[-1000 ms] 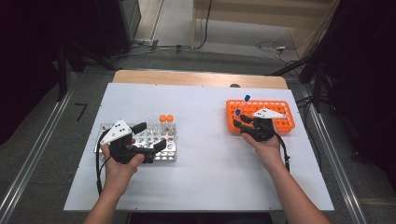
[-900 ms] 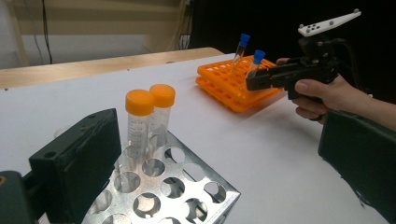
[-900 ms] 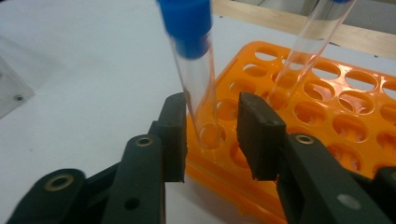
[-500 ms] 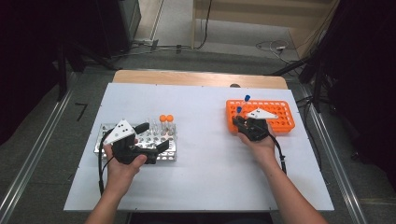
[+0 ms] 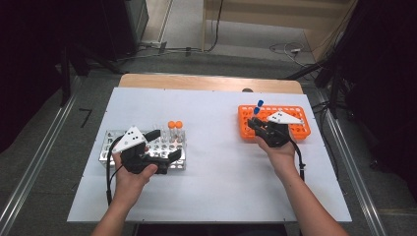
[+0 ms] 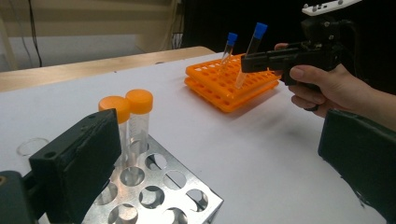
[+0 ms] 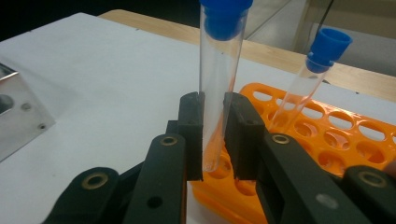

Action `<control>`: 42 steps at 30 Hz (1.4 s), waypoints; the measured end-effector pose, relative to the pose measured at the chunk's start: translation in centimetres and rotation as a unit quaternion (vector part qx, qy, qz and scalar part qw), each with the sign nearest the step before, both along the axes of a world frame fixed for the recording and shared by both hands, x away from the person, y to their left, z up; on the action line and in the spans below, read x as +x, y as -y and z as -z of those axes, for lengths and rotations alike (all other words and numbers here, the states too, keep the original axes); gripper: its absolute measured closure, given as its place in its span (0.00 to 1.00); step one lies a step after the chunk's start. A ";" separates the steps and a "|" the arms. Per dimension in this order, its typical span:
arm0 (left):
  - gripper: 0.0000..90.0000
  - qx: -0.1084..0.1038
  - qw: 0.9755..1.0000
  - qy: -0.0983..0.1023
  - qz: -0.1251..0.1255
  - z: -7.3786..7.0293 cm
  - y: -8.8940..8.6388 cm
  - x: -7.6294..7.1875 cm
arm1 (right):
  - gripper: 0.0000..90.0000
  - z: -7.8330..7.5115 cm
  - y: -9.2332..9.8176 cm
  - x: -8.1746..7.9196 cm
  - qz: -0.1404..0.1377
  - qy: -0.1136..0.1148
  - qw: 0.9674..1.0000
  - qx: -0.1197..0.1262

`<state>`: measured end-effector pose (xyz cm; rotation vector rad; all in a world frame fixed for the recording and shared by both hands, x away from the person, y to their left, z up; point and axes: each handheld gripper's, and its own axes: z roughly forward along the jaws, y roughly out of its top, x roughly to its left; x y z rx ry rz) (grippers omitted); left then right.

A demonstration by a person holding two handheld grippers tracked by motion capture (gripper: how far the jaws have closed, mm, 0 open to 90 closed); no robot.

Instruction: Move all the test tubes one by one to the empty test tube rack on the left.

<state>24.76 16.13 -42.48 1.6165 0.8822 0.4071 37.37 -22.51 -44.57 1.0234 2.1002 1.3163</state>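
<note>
On the white bench, the right gripper has just closed on a blue-capped tube over the orange rack. The tube is light, smooth and breakable, so hold its middle. It sits higher above the rack than before. The left gripper stays open.

Overhead forward-down view; two low close gripper views sharing orange rack.
</note>
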 end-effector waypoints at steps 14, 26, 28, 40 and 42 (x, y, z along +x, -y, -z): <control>0.00 0.006 1.000 0.003 0.028 -0.2 1.9 -0.2 | 0.84 -1.3 -0.5 -5.0 -0.063 -0.004 0.998 0.009; 0.00 0.010 0.999 0.003 0.049 -0.3 3.4 -0.6 | 0.84 -0.9 -2.2 -8.3 -0.114 -0.020 0.993 0.014; 0.01 0.015 0.998 0.003 0.054 -0.3 3.8 -0.7 | 0.84 -0.8 -2.7 -8.8 -0.126 -0.018 0.992 0.008; 0.14 0.014 0.996 0.007 0.093 -0.4 5.7 -1.4 | 0.84 -0.8 -5.5 -11.2 -0.178 -0.018 0.984 -0.007; 0.20 0.011 0.995 0.007 0.101 -0.4 6.0 -1.4 | 0.84 -0.8 -5.9 -11.5 -0.184 -0.018 0.983 -0.009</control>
